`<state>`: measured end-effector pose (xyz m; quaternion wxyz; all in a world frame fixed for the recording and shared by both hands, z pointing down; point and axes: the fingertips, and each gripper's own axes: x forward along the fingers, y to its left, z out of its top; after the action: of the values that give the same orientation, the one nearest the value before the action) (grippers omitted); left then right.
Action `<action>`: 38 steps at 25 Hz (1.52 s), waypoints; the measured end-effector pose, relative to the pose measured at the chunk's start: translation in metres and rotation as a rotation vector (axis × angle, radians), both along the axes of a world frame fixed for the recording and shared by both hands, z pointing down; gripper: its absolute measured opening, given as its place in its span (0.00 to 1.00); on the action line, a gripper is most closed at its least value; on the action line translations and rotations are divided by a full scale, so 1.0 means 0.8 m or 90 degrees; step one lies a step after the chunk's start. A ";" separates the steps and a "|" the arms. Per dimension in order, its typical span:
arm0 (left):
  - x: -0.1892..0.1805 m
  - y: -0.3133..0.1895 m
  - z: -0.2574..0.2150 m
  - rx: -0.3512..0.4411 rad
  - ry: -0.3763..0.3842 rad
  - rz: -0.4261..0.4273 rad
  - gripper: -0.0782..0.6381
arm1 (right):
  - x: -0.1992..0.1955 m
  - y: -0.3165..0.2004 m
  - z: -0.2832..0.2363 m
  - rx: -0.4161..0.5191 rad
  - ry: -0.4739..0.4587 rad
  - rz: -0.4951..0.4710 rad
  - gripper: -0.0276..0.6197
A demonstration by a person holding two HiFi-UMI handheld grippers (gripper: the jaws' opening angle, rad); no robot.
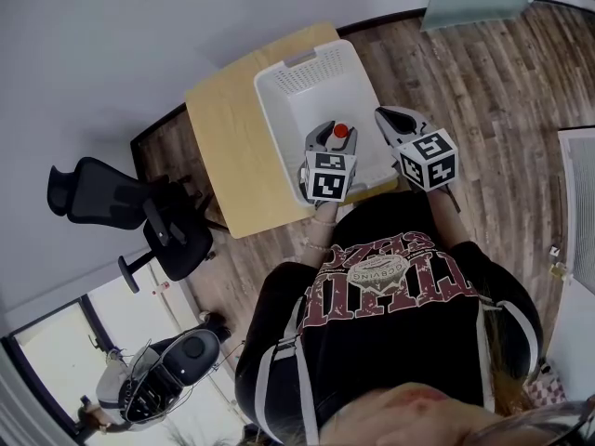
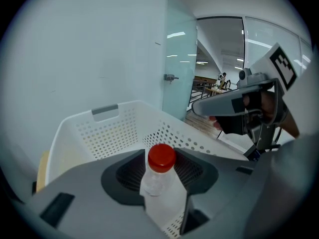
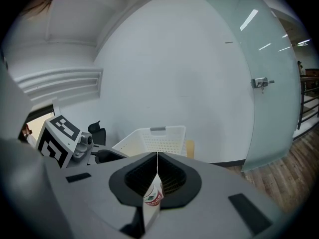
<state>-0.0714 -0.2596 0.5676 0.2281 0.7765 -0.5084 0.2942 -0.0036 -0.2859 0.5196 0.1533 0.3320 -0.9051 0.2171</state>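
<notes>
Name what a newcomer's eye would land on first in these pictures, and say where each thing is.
The red-capped bottle stands out first, gripped upright in the left tool over the white basket, which sits on the wooden table. Next comes the right tool beside it, its jaws closed at the tips, with a small white red-labelled item caught between them.

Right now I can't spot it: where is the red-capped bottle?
Head view, centre: the bottle is clamped in the left hand-held gripper, over the white basket.

Plastic basket (image 1: 307, 110), clear plastic bottle (image 2: 159, 185), wooden floor (image 1: 483, 72)
</notes>
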 end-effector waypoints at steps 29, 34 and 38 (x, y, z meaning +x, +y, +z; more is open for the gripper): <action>-0.010 0.010 -0.014 0.027 0.001 -0.005 0.39 | -0.007 0.005 0.006 -0.005 0.005 -0.018 0.07; -0.014 0.013 -0.027 0.038 0.013 -0.013 0.39 | -0.012 0.007 0.005 -0.002 0.007 -0.026 0.07; -0.021 0.013 -0.040 0.050 0.020 -0.020 0.39 | -0.018 0.006 0.004 0.000 0.009 -0.033 0.07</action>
<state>-0.0882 -0.2491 0.5355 0.2098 0.7814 -0.5282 0.2578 -0.0183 -0.2813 0.5229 0.1653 0.3096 -0.9123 0.2110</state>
